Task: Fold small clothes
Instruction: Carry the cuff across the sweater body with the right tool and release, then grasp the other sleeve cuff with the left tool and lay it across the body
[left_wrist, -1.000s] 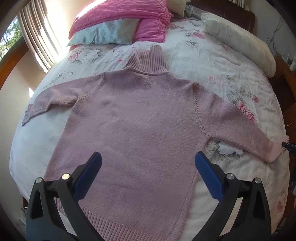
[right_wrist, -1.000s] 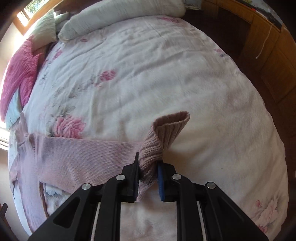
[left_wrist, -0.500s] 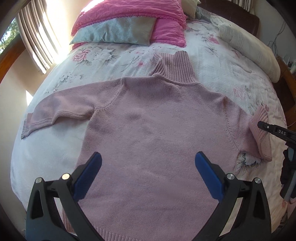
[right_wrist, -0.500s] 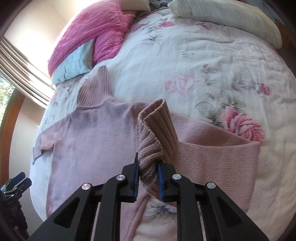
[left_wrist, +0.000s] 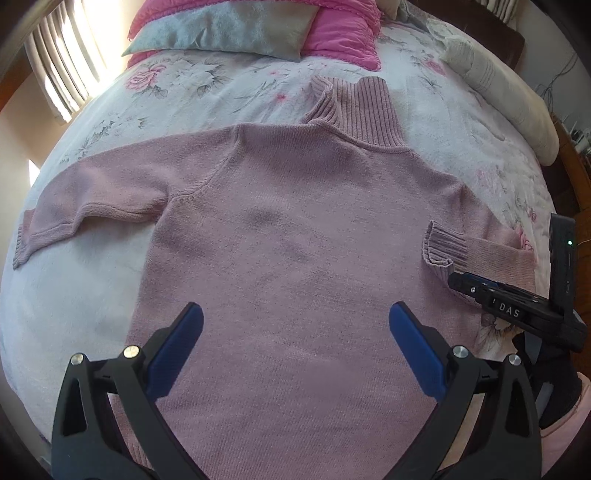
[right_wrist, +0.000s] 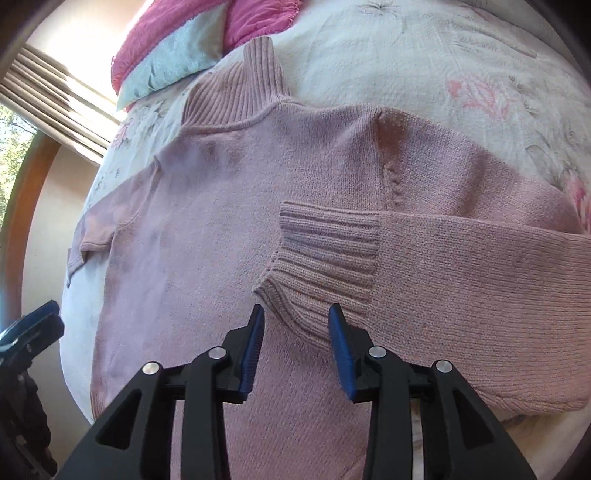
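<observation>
A pink turtleneck sweater (left_wrist: 295, 229) lies flat on the floral bedspread (left_wrist: 74, 314), collar (left_wrist: 354, 107) toward the pillows. Its left sleeve (left_wrist: 88, 206) stretches out to the side. The right sleeve (right_wrist: 480, 280) is folded inward, and its ribbed cuff (right_wrist: 325, 251) rests on the sweater's body (right_wrist: 207, 258). My right gripper (right_wrist: 297, 321) is open, its blue pads either side of the cuff's lower corner, not pinching it. It also shows in the left wrist view as the right gripper (left_wrist: 498, 306). My left gripper (left_wrist: 295, 321) hovers open over the sweater's lower half, holding nothing.
A pink pillow (left_wrist: 340, 33) and a grey-blue pillow (left_wrist: 229, 33) lie at the head of the bed, with a long white bolster (left_wrist: 506, 96) along the right side. Window blinds (left_wrist: 62, 70) are at the left. Dark wooden furniture (left_wrist: 569, 177) borders the bed's right edge.
My right gripper carried the sleeve cuff from the outstretched side across onto the sweater's body, then opened and let it go. The left gripper stayed open above the sweater, closing in a little.
</observation>
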